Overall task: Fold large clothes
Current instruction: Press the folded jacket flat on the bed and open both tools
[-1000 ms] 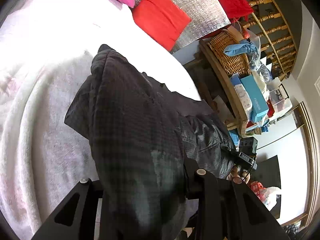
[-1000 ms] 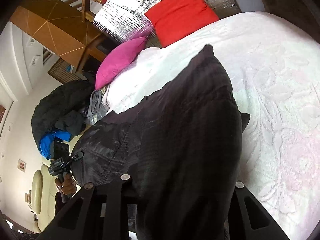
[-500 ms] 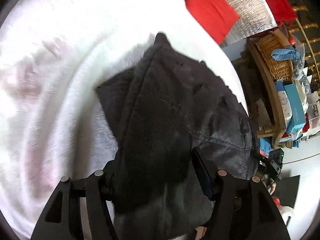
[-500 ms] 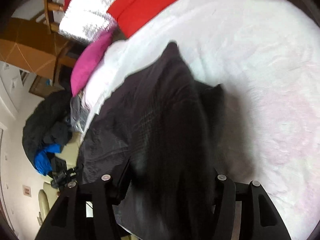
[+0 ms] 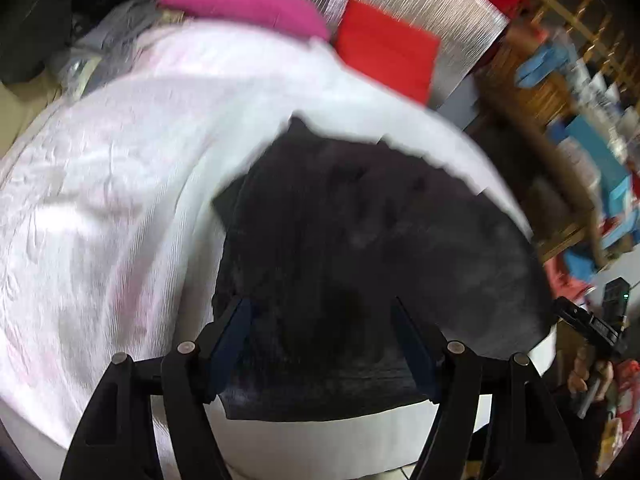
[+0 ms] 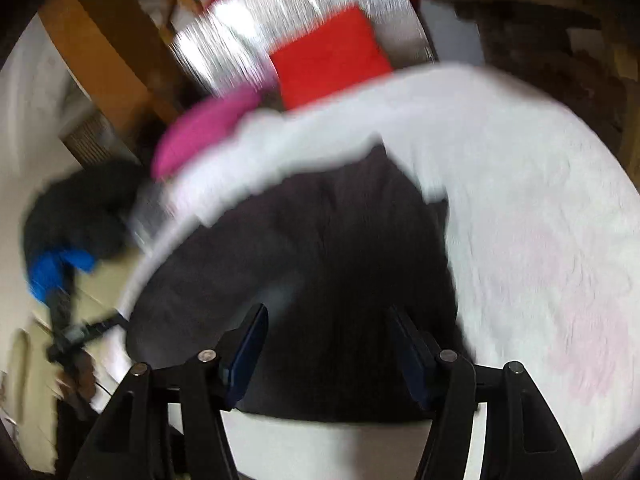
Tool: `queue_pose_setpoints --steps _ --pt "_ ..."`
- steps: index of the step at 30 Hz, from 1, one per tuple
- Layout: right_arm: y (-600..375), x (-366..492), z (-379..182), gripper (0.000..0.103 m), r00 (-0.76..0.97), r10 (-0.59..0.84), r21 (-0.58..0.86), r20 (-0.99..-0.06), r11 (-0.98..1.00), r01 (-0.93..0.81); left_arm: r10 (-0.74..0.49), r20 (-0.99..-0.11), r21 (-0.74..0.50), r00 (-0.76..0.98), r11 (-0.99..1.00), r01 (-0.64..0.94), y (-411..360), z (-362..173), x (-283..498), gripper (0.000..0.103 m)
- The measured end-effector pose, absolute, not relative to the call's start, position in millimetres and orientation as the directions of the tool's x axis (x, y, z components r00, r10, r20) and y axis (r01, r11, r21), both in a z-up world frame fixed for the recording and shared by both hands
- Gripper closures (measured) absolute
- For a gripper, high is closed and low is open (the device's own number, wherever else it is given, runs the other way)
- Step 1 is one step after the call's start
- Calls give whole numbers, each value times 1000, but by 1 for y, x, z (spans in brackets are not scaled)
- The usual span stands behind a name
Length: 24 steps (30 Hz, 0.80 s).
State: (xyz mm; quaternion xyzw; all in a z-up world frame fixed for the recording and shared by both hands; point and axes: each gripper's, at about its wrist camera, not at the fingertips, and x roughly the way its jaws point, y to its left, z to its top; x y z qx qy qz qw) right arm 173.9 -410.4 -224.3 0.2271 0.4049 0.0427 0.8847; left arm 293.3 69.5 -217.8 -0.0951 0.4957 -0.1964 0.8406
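A large dark checked garment (image 5: 360, 248) lies folded on the white bedspread (image 5: 100, 200); it also shows in the right wrist view (image 6: 340, 260). My left gripper (image 5: 322, 320) is open and empty above the garment's near edge. My right gripper (image 6: 328, 332) is open and empty above the same near edge, on the garment's other side. Both views are blurred by motion. The right gripper also shows at the left view's right edge (image 5: 600, 328); the left gripper shows at the right view's left edge (image 6: 72, 332).
A pink pillow (image 5: 248, 4) and a red pillow (image 5: 388, 56) lie at the head of the bed against a silver panel (image 5: 420, 4). A cluttered wooden shelf (image 5: 580, 140) stands beside the bed. Dark and blue clothes (image 6: 72, 240) are piled on the other side.
Both grippers have let go of the garment and opened. The lifted garment has dropped flat onto the bed, and both grippers have pulled back towards its near edge.
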Motion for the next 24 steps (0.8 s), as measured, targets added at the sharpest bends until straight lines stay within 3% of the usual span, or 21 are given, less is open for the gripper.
queue_pose_setpoints --steps 4,9,16,19,24 --pt "-413 180 -248 41 604 226 412 -764 892 187 -325 -847 -247 419 941 231 57 -232 298 30" --pt "-402 170 -223 41 651 235 436 -722 885 164 -236 -835 -161 497 969 190 48 -210 276 30" --pt "-330 174 -198 41 688 225 341 -690 939 35 -105 -783 -6 614 987 162 -5 -198 243 24" --pt "-296 188 -211 44 655 185 271 -732 962 31 21 -801 104 599 989 103 -23 -218 246 24" --pt "-275 196 -249 46 593 123 197 -795 978 62 97 -760 189 643 979 75 -38 -228 245 22"
